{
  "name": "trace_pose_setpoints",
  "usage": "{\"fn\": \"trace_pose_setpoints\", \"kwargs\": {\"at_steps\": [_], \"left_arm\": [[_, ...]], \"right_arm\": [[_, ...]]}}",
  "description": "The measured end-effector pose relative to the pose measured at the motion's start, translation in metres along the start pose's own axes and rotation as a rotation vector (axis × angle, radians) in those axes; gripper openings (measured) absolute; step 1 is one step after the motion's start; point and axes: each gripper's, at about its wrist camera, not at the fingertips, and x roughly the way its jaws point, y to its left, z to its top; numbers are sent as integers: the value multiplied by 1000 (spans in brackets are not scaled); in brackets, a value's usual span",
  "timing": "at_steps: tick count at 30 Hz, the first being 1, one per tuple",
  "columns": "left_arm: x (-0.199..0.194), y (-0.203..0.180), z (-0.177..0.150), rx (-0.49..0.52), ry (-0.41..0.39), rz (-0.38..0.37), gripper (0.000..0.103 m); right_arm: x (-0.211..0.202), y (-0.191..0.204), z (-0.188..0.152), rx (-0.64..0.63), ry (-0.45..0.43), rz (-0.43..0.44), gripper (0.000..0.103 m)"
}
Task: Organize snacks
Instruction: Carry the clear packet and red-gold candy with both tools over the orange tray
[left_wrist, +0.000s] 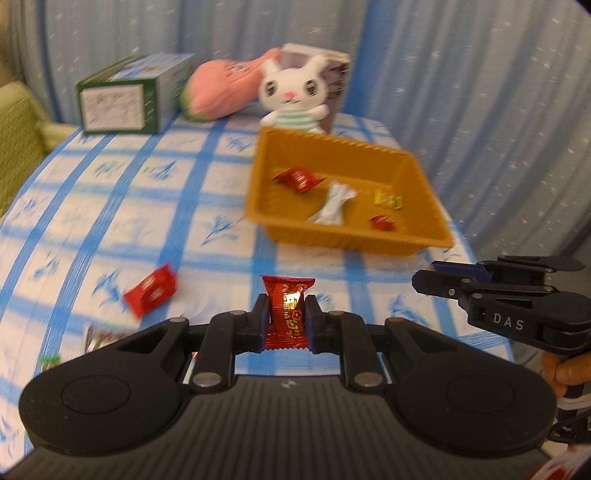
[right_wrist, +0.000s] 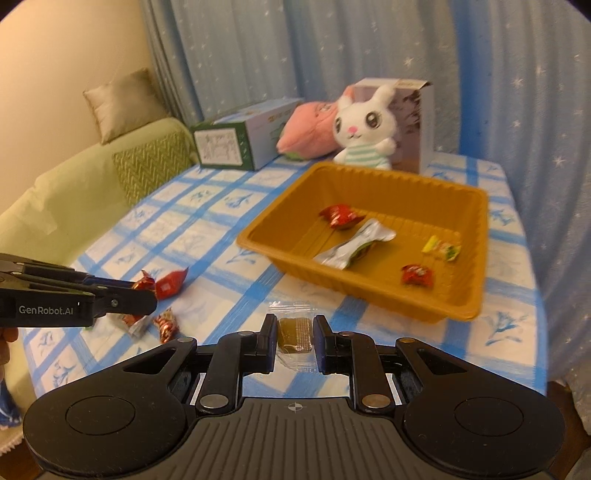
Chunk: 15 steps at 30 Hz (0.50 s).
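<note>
The left gripper's (left_wrist: 287, 320) fingers are clenched on a red foil candy (left_wrist: 286, 310), upright between the pads; the right gripper's (right_wrist: 295, 341) fingers pinch a clear packet (right_wrist: 294, 334) holding a flat brown block.

Both hang above a table (right_wrist: 229, 206) under a white cloth with a blue check and small blue sprigs. Pale blue curtains (right_wrist: 332, 51) with white specks hang behind it; a green sofa (right_wrist: 74, 192) with a cushion sits off the left edge, against a cream wall.

A ribbed, glossy, amber plastic tray (right_wrist: 369, 295) — rectangular, with sloped walls — sits toward the right edge, near the far right corner. In it lie 2 red candies, 1 silver twist wrapper (right_wrist: 352, 247) and 1 yellow sweet (right_wrist: 441, 249).

Along the far edge stand a green and white box (right_wrist: 236, 142), a pink plush (right_wrist: 306, 125), a white rabbit plush (right_wrist: 364, 127) and an open carton (right_wrist: 413, 110) behind it; the rabbit is just beside the tray's far rim.

More red wrapped candies (right_wrist: 168, 284) lie loose near the left front corner. The cloth between them and the tray is bare — open room across the middle, while the tray's right wall lies close to the table's right edge.
</note>
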Motion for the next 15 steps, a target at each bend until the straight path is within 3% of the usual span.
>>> {"fn": "trace_pose_setpoints", "kwargs": {"at_steps": [7, 15], "left_arm": [[11, -25, 35, 106, -44, -40, 18], [42, -41, 78, 206, -74, -41, 18]], "right_arm": [[-17, -22, 19, 39, -50, -35, 21], [-5, -46, 50, 72, -98, -75, 21]]}}
